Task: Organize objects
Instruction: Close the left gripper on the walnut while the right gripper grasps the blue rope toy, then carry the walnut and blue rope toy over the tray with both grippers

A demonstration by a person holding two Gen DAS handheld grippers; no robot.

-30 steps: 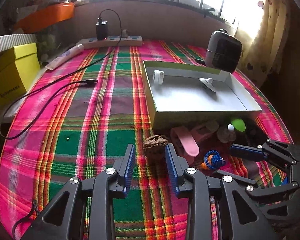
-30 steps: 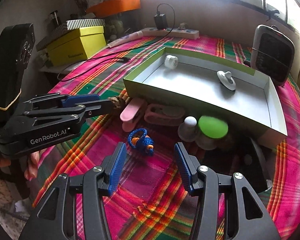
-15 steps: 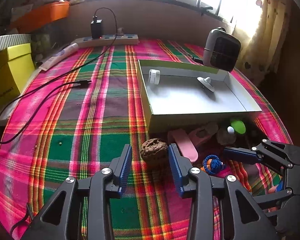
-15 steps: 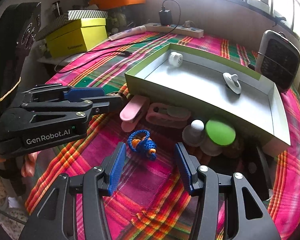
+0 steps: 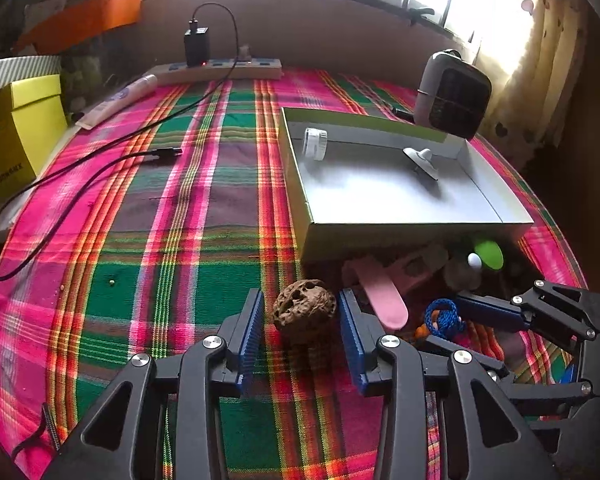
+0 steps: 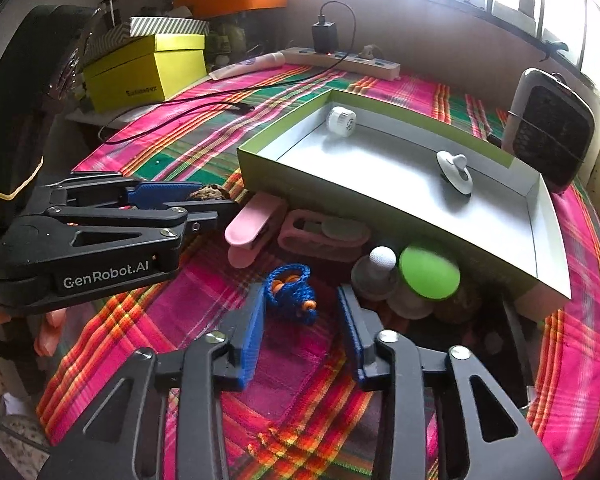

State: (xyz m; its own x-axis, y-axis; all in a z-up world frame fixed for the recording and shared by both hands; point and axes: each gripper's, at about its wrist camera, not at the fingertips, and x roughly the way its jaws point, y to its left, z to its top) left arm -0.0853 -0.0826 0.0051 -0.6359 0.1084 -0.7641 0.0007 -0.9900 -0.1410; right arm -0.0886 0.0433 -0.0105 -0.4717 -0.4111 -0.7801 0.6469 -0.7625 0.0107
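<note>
In the left wrist view, the left gripper (image 5: 300, 332) sits low over the plaid tablecloth (image 5: 140, 240) on the counter, its blue fingers (image 5: 252, 328) apart on either side of a brown walnut (image 5: 304, 312). The walnut lies on the cloth between them, with a gap showing on each side. Just beyond it is a pink clip (image 5: 380, 300), and to the right of that a blue knotted cord (image 5: 444, 318) lies between the fingers of the right gripper (image 5: 452, 328), which comes in from the right edge. A shallow box (image 5: 312, 208) stands further back, holding a small white roll (image 5: 315, 143) in its far left corner and a white knob (image 5: 422, 160) towards the far right. A green lid (image 5: 488, 254) peeks out close to the box's near wall. A small heater (image 5: 452, 96) stands behind the box, and a black cable (image 5: 100, 164) trails across the cloth from a power strip (image 5: 220, 70).

In the right wrist view, the right gripper (image 6: 302, 316) has its fingers (image 6: 256, 328) spread around the blue knotted cord (image 6: 292, 292), which rests on the cloth near the left finger. The left gripper (image 6: 216, 200) reaches in from the left, the walnut (image 6: 208, 193) partly showing at its tips. The pink clip (image 6: 252, 228), a second pink clip (image 6: 324, 234), a white ball-topped piece (image 6: 380, 268) and the green lid (image 6: 428, 272) lie along the near wall of the box (image 6: 260, 164). A yellow box (image 6: 148, 70) stands at the far left.
</note>
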